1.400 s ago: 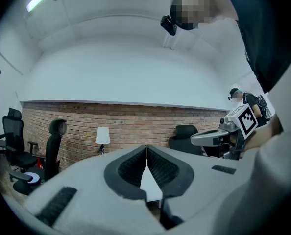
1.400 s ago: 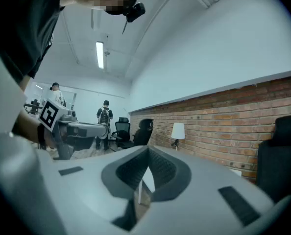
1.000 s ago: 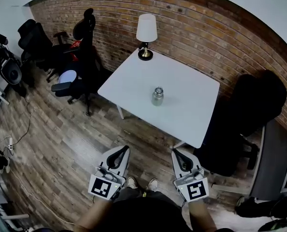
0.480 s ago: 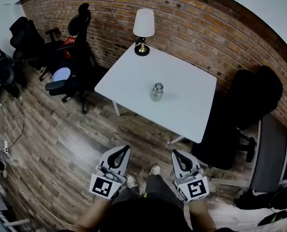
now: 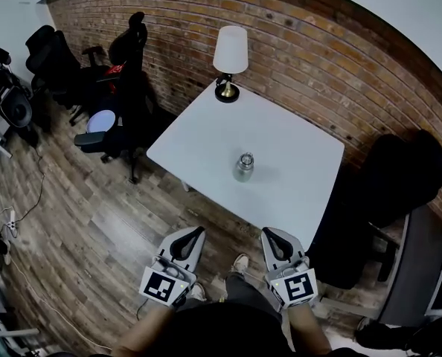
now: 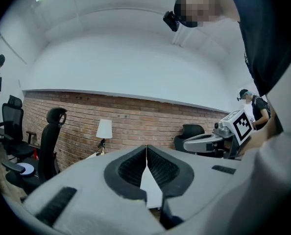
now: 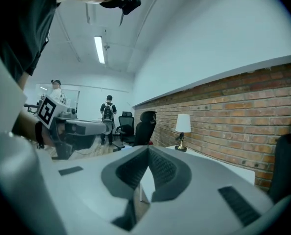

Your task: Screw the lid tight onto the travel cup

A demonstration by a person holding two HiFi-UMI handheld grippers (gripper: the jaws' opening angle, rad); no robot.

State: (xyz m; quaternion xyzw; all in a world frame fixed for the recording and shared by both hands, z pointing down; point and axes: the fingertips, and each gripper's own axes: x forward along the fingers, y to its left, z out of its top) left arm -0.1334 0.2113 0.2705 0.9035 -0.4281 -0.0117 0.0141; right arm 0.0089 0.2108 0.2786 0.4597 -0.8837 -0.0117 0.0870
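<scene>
A small metal travel cup (image 5: 244,166) with its lid on top stands upright near the middle of the white table (image 5: 199,136) in the head view. My left gripper (image 5: 190,236) and right gripper (image 5: 268,236) are held side by side over the wooden floor, short of the table's near edge and well apart from the cup. Both are shut with nothing between the jaws. In the left gripper view the left gripper (image 6: 146,148) points toward the table with its jaws pressed together. In the right gripper view the right gripper (image 7: 148,151) does the same. The cup is hidden in both gripper views.
A lamp (image 5: 229,58) with a white shade stands at the table's far corner by the brick wall. Black office chairs (image 5: 128,80) are on the left, and a dark armchair (image 5: 388,173) is on the right. Cables (image 5: 13,222) lie on the floor at far left.
The view has shifted slightly between frames as the person steps toward the table. Both grippers keep the same shut pose, side by side. The cup has not moved.
</scene>
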